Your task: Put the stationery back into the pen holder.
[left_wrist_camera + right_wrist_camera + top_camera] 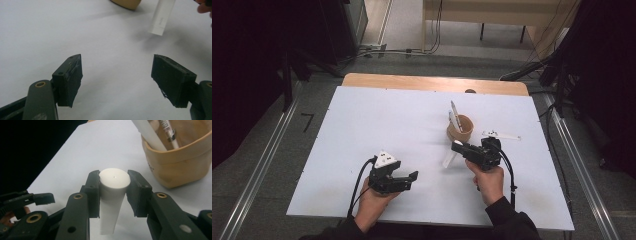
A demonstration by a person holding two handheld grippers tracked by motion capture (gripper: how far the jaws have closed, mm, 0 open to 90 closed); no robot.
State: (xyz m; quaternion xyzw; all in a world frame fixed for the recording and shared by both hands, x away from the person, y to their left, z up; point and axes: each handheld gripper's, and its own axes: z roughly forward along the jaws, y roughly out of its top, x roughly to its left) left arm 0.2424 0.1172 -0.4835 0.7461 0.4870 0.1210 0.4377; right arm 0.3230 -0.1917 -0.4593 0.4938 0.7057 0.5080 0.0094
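Note:
My right gripper (114,193) is shut on a white tube (113,202), its round cap between the pads and its flat end hanging down over the white table. In the high view the right gripper (456,146) holds the tube (448,160) just in front of a tan paper cup (462,131). The cup (180,167) holds a white pen (169,133) and another white stick. My left gripper (117,80) stands open with nothing between its jaws, low over the table at the front left (411,181). The tube's flat end (162,18) hangs ahead of it.
A white utensil-like piece (502,135) lies on the table right of the cup. The white sheet (377,120) covers a wooden table whose far edge (432,81) is bare. Metal rails and cables run on the floor at both sides.

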